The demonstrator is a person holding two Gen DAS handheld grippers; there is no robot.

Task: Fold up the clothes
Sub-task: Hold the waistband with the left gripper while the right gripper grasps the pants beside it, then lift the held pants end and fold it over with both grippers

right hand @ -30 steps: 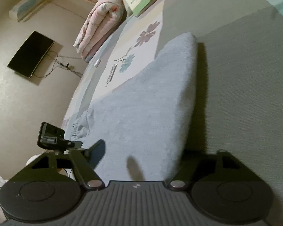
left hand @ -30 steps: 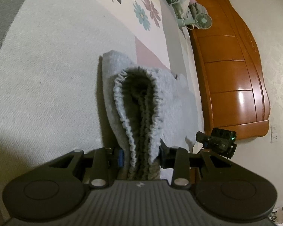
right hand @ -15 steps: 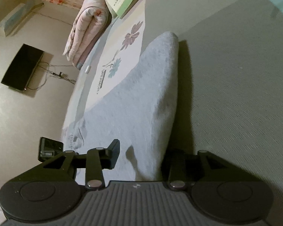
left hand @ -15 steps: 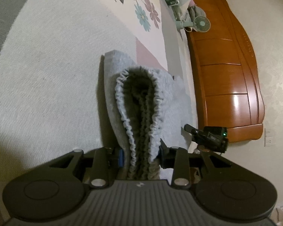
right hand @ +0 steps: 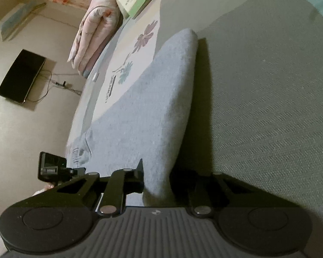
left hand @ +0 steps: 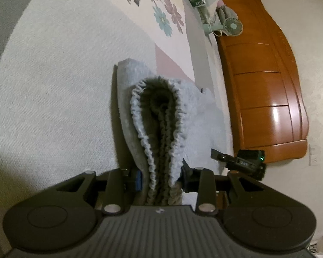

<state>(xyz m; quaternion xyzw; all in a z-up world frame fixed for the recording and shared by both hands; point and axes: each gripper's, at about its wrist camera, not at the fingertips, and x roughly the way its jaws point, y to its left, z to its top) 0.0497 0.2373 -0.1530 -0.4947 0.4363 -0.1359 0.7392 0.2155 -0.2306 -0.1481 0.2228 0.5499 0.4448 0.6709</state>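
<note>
left gripper [left hand: 161, 174] has its jaws pinched tight on the ruffled elastic waistband of the pale grey fleece garment [left hand: 137, 111], gathering the layers so that end lifts as one. right gripper [right hand: 159, 182] grips the garment's folded edge over the grey woven bedspread [right hand: 269, 107], keeping it taut. against a second ago, its jaws have closed from wide open onto the cloth.

Left gripper [left hand: 161, 175]: fingers closed on the gathered elastic waistband.
Grey garment [left hand: 140, 90]: doubled, waistband [left hand: 159, 120] forming an open loop ahead of the fingers; far end lying on the bedsheet [left hand: 53, 75].
Right gripper [left hand: 240, 161]: partly visible at the garment's right edge.
Background: floral print [left hand: 168, 17], small fan [left hand: 232, 26], wooden headboard [left hand: 267, 90].
</note>
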